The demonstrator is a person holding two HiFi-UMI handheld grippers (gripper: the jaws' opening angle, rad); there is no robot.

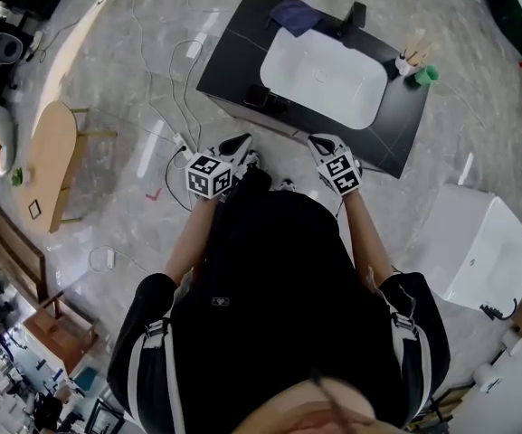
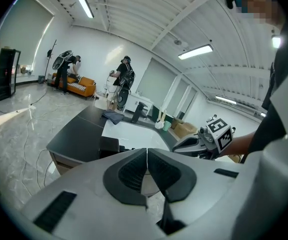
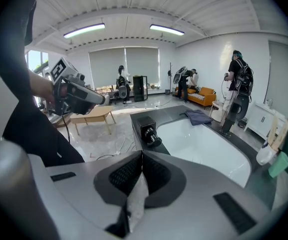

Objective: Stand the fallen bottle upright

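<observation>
I'm looking down on a black surface (image 1: 233,57) with a white basin (image 1: 324,80) sunk into it, standing on a grey marble floor (image 1: 487,125) strewn with cables. A blue cloth (image 1: 295,12) lies at the far left corner and a green cup (image 1: 426,74) at the right edge. My arms reach forward side by side. The left gripper (image 1: 238,143) and right gripper (image 1: 322,141) hang near the near edge, tilted down, each closed tight on nothing. The black bottle (image 1: 262,96) lies on its side between the near edge and the basin. Its long axis runs roughly along that edge, with the cap toward the right.
</observation>
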